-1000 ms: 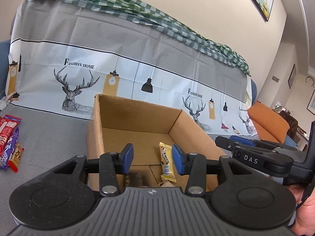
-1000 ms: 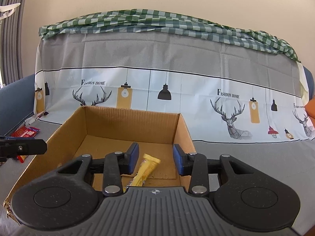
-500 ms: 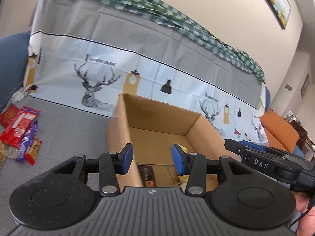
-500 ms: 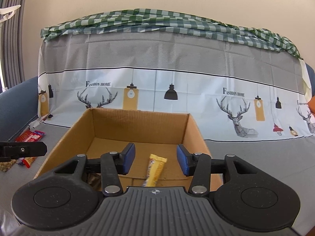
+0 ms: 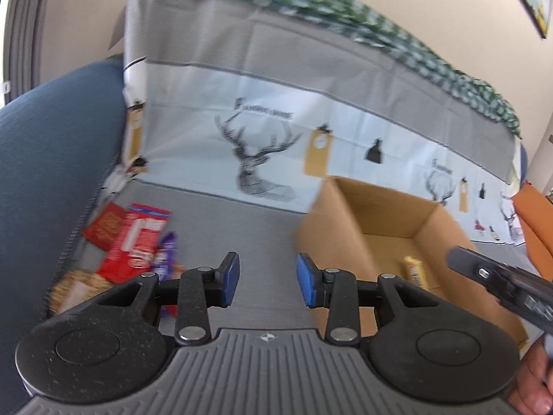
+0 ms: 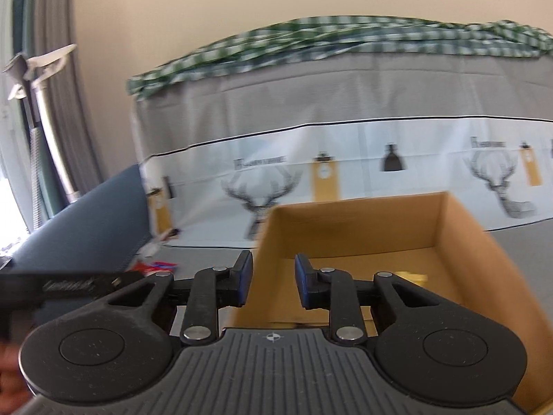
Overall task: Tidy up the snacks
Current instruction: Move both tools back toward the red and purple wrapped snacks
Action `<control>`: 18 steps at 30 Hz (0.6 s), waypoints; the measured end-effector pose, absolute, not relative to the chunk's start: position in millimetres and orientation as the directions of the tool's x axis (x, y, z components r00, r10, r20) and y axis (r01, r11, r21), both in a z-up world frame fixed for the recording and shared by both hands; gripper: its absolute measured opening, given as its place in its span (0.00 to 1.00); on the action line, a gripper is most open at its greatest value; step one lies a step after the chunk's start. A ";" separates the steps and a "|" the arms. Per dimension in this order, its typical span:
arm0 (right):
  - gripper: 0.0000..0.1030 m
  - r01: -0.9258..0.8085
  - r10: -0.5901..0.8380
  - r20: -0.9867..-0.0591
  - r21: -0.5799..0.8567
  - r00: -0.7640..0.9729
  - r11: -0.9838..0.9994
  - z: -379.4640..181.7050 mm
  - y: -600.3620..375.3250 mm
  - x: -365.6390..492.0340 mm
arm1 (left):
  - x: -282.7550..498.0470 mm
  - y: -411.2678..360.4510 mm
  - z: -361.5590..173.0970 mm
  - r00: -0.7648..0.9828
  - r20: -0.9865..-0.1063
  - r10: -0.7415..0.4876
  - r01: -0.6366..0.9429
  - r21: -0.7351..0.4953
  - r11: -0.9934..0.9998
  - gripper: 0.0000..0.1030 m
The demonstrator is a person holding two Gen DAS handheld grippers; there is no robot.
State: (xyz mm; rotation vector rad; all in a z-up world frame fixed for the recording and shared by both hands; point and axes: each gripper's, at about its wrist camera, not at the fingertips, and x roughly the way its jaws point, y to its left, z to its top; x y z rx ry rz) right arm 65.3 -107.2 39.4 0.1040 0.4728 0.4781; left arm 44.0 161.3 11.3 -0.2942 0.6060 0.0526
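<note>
Both grippers are seen with nothing between their blue pads, the jaws having just been closing: the left gripper (image 5: 268, 278) is parted over grey cloth, the right gripper (image 6: 273, 280) narrower at the cardboard box (image 6: 449, 242) wall. Only the left wrist view shows the snack pile (image 5: 134, 242), ahead-left of it, and the yellow bar (image 5: 414, 271) inside the box, to its right.

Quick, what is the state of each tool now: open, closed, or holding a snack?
Left tool: open, holding nothing; its jaws have just been closing.
Right tool: open, holding nothing; its jaws have just been closing.
</note>
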 end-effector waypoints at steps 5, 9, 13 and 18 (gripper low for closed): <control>0.27 -0.511 0.555 -0.410 0.221 0.724 0.830 38.9 -67.9 52.5 | 35.8 217.4 -12.9 0.774 -0.633 0.006 -0.270 -0.322 0.907 0.39; 0.27 -0.559 0.609 -0.426 0.250 0.669 0.790 34.4 -36.8 49.4 | 27.7 242.6 -12.3 0.783 -0.622 0.024 -0.335 -0.388 0.859 0.39; 0.28 -0.563 0.641 -0.459 0.314 0.615 0.764 20.0 -5.4 57.4 | 31.7 245.4 -14.9 0.769 -0.637 0.052 -0.370 -0.377 0.849 0.39; 0.28 -0.519 0.631 -0.535 0.366 0.562 0.772 -11.0 33.4 76.3 | 37.1 251.4 -18.1 0.758 -0.644 0.103 -0.424 -0.366 0.828 0.39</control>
